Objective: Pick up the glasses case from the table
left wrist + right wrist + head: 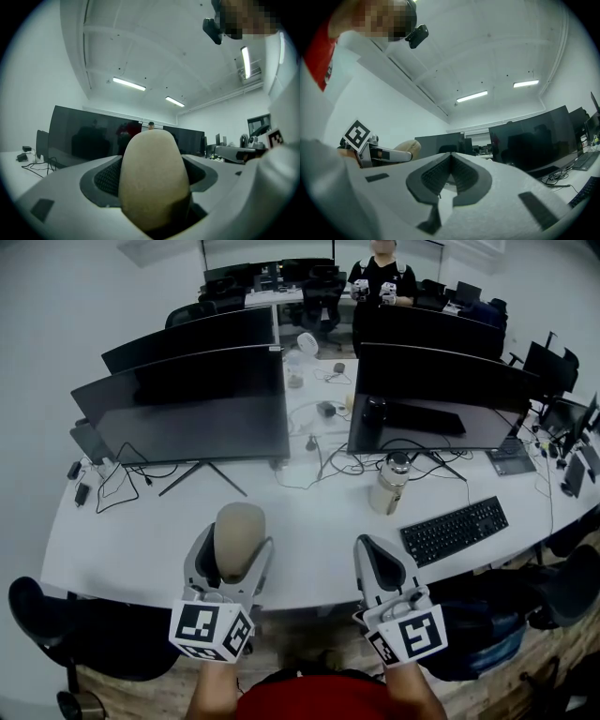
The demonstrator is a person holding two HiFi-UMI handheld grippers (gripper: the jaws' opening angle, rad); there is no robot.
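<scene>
Left gripper (234, 542) right up close, jaws clamped on the tan glasses case (152, 180). The case stands upright between them, its rounded end poking out past the tips, over the near edge of the white bench (131, 540). Just beside it, the right gripper (451, 164) has its jaws pressed together with nothing between them. Further out on the bench sit a steel bottle (389, 486) and a black keyboard (455, 529), then the dark monitors (192, 413).
</scene>
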